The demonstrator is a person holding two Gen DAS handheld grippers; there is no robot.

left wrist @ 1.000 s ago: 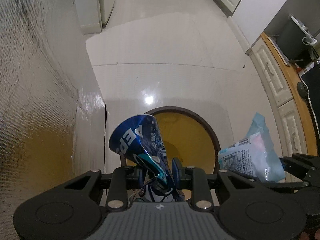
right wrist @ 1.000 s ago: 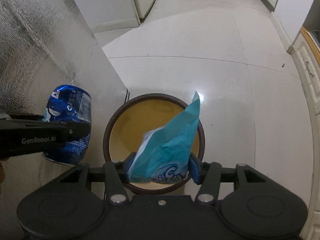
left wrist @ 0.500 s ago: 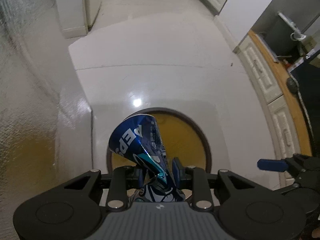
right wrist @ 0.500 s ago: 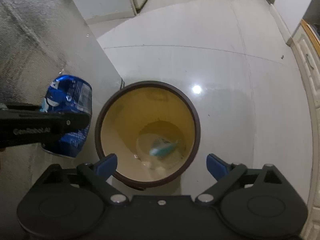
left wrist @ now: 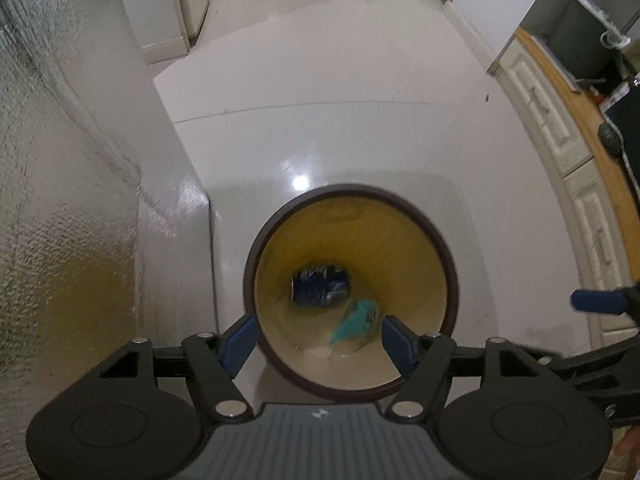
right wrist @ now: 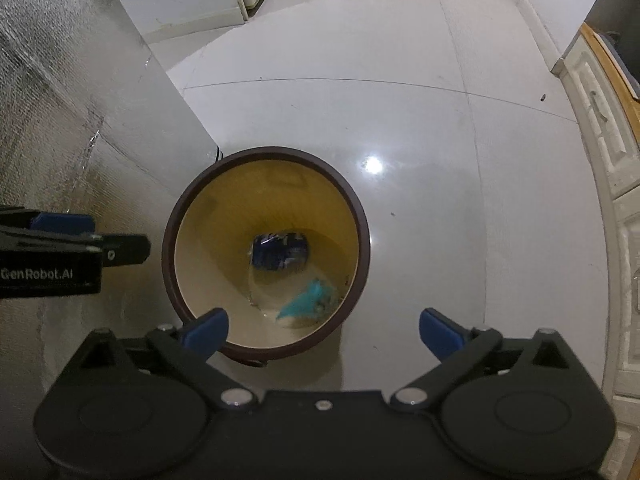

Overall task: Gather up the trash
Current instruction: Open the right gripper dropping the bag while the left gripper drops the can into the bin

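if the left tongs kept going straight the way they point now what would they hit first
Probably the bin's open mouth: the left tongs, opening with nothing between them, point down into it. Past the rim, likely the teal wrapper or blue can at the bottom; depth is unclear.
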